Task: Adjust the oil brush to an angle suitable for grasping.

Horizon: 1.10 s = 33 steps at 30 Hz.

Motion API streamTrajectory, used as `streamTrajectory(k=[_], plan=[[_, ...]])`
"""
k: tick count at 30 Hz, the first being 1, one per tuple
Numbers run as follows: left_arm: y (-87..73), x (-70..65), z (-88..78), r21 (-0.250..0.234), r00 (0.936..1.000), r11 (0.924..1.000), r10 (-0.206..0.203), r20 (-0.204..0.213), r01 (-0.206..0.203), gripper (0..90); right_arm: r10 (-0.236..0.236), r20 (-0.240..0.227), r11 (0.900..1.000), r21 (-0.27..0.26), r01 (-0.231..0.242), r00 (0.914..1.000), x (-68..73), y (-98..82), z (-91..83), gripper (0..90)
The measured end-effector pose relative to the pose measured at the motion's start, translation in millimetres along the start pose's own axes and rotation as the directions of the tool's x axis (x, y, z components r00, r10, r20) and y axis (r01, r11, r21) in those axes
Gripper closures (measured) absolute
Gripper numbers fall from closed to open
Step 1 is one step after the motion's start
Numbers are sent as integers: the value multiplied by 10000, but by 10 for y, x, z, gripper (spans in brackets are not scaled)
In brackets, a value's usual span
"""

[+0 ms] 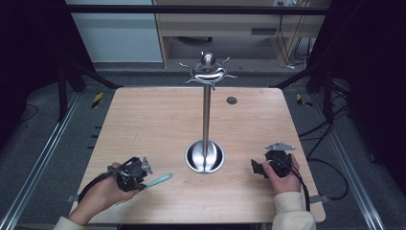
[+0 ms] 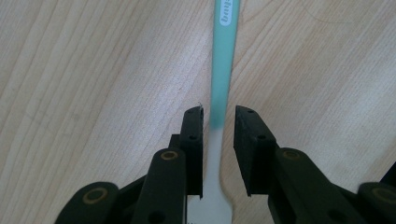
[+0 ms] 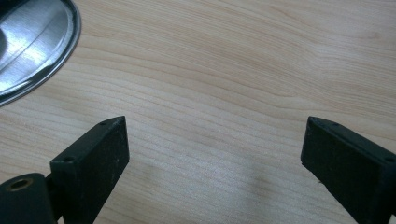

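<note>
The left claw (image 2: 218,123) stands slightly apart around the slim teal-and-white plastic utensil (image 2: 223,70) on the worktop (image 1: 158,120): light, stiff, slippery; grip its narrow neck.

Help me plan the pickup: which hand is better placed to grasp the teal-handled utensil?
Left. The left gripper already straddles the utensil, jaws slightly apart. The right gripper sits open beyond the metal stand.
</note>
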<state>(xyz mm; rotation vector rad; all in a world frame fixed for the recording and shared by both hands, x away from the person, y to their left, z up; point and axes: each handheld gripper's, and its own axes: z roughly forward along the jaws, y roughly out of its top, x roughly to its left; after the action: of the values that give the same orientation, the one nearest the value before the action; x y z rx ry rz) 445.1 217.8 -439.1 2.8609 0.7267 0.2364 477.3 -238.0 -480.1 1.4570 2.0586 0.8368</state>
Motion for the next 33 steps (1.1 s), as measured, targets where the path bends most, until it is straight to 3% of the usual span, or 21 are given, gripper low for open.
streamTrajectory(k=[4,18,33], plan=[[-4,21,69,280,9997,9996,33,233,-40,722,-28,18,10000,5,28,10000,1,0,1,84],[6,68,184,725,9990,9972,148,419,-178,742,-34,-41,10000,61,34,10000,5,0,2,84],[21,67,235,808,9982,9963,242,548,-286,772,-72,-76,10000,54,72,9999,19,2,1,87]])
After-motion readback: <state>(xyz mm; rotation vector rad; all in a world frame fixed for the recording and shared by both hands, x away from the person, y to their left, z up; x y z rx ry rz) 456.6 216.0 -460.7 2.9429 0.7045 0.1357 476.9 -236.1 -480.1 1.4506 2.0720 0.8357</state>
